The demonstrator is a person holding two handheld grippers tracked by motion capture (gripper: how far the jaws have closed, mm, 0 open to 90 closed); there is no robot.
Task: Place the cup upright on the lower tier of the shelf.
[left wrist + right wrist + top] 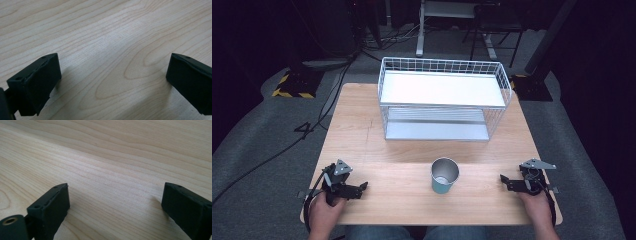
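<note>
A teal metal cup (444, 175) stands upright near the middle of the wooden table's (402, 145) front part. My left gripper (362, 186) rests on the table at the front left, held by a hand, pointing right toward the cup. My right gripper (504, 180) rests at the front right, pointing left toward the cup. In the left gripper view the left gripper (113, 75) has its black jaws wide apart over bare wood. The right gripper (115, 205) in its own view is likewise open, with nothing between the jaws.
A white wire basket shelf (443, 97) with two levels stands at the back middle of the table. Bare wood lies between the cup and each gripper. Cables run over the grey floor (272, 145) to the left of the table.
</note>
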